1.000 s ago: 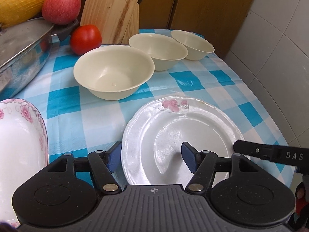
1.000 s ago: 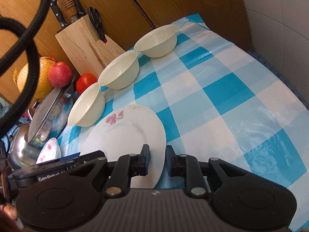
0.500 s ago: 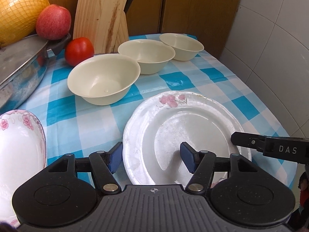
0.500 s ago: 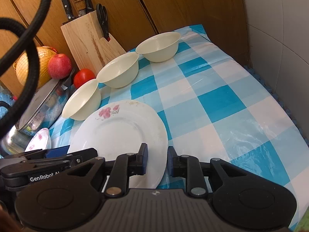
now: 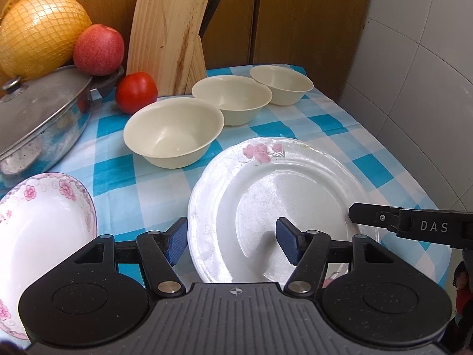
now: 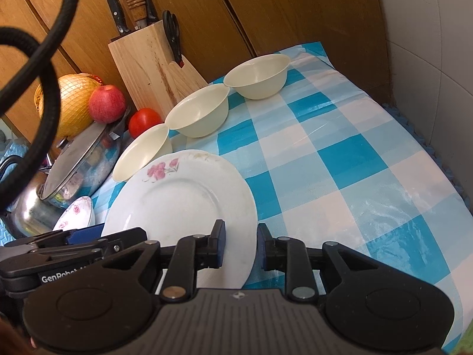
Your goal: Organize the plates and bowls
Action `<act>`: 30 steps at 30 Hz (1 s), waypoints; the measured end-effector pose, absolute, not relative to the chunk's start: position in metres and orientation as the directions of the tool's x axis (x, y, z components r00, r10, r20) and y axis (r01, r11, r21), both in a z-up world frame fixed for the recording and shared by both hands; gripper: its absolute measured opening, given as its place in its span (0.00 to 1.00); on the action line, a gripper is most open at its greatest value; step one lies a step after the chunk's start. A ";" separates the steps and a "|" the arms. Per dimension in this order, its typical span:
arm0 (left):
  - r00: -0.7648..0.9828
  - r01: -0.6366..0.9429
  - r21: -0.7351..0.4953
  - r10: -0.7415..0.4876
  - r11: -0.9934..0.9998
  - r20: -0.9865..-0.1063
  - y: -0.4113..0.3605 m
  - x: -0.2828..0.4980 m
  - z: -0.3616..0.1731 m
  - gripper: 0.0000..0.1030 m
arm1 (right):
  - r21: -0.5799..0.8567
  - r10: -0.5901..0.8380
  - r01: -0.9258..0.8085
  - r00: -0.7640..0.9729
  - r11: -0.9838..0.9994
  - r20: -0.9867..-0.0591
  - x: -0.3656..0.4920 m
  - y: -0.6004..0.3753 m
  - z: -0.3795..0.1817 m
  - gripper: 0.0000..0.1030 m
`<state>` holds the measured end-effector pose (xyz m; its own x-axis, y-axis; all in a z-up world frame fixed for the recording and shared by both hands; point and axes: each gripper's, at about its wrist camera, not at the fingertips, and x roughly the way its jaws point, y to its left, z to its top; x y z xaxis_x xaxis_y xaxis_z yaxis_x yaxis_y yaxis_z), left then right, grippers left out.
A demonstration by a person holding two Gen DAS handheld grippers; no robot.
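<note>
The flowered plate (image 5: 295,195) lies on the checked tablecloth (image 6: 340,159) right under both your grippers. Your right gripper (image 6: 240,244) straddles its rim, pads close but a gap showing either side, not pinching. Your left gripper (image 5: 232,244) is spread wide across the opposite edge. Three cream bowls (image 5: 174,131) run toward 12 o'clock; a pink-patterned dish (image 5: 44,230) sits at 9 o'clock.

The right side of the bench (image 6: 369,162) is bare checked cloth with room to pass. On the left, the big plate (image 6: 189,201), three cream bowls (image 6: 201,112) in a row, a pot (image 5: 41,109) and a knife block (image 6: 150,68) stand in the way.
</note>
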<state>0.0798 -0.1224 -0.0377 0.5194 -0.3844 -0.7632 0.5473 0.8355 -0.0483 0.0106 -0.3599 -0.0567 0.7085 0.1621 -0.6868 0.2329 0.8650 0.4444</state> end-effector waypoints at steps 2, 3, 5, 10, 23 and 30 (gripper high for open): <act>0.524 0.542 -0.043 -0.378 0.839 -0.763 -0.119 0.078 -0.036 0.67 | 0.446 0.171 0.224 0.707 0.866 -0.686 0.011 -0.357 -0.056 0.21; 0.526 0.539 -0.043 -0.376 0.841 -0.763 -0.118 0.077 -0.036 0.67 | 0.449 0.176 0.219 0.707 0.866 -0.684 0.011 -0.356 -0.055 0.21; 0.531 0.532 -0.043 -0.372 0.846 -0.761 -0.114 0.076 -0.034 0.67 | 0.451 0.185 0.208 0.708 0.868 -0.682 0.011 -0.353 -0.054 0.21; 0.546 0.513 -0.034 -0.357 0.857 -0.757 -0.103 0.072 -0.030 0.67 | 0.454 0.210 0.178 0.704 0.873 -0.679 0.011 -0.344 -0.051 0.21; 0.573 0.467 -0.015 -0.316 0.884 -0.756 -0.079 0.060 -0.027 0.68 | 0.455 0.267 0.111 0.680 0.883 -0.683 0.010 -0.321 -0.048 0.21; 0.572 0.447 -0.008 -0.293 0.895 -0.766 -0.070 0.053 -0.031 0.68 | 0.447 0.282 0.084 0.670 0.891 -0.687 0.008 -0.312 -0.048 0.22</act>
